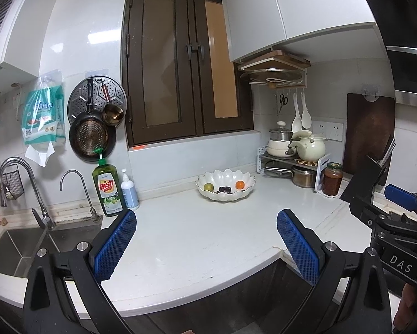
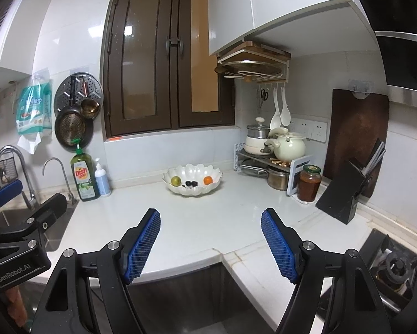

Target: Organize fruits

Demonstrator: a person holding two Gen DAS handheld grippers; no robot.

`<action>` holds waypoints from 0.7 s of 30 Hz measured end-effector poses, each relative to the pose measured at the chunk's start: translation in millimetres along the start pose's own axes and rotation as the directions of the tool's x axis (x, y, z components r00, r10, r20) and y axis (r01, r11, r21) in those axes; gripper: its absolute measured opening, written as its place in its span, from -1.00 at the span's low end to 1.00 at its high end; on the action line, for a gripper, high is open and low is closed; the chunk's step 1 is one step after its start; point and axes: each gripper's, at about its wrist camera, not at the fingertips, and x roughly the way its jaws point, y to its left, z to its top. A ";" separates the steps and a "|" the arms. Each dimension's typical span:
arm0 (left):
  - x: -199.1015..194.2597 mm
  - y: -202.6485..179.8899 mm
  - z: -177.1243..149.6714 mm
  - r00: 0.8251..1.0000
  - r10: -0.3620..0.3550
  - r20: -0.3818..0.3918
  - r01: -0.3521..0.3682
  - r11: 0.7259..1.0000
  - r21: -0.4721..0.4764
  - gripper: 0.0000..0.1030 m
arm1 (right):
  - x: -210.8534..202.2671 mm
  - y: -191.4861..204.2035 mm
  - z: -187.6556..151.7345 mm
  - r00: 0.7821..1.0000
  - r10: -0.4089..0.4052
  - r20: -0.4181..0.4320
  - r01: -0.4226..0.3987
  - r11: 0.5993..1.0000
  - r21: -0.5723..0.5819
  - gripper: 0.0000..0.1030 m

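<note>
A white scalloped bowl [image 1: 247, 179] [image 2: 216, 174] stands at the back of the white counter, below the window. In it lie a green fruit [image 1: 208, 186] [image 2: 175, 180], a cluster of dark grapes [image 1: 225, 189] [image 2: 191, 184] and an orange fruit [image 1: 239, 184] [image 2: 207, 179]. My left gripper [image 1: 207, 222] is open and empty, held over the counter's front edge, well short of the bowl. My right gripper [image 2: 210, 221] is likewise open with nothing between its blue pads, and it also shows at the right edge of the left wrist view [image 1: 400, 194].
A sink with two taps [image 1: 27, 239] lies at the left, with a green dish soap bottle [image 1: 108, 189] and a pump bottle [image 1: 129, 190] beside it. At the right stand a pot rack [image 2: 269, 158], a sauce jar [image 2: 308, 182], a black knife block [image 2: 344, 194] and a stove [image 2: 392, 270].
</note>
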 end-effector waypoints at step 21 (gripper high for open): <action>3.9 -2.6 5.3 1.000 -0.001 0.006 0.001 1.000 -0.002 1.00 | 4.8 -8.5 5.0 1.000 -0.004 0.006 0.004 1.000 0.002 0.47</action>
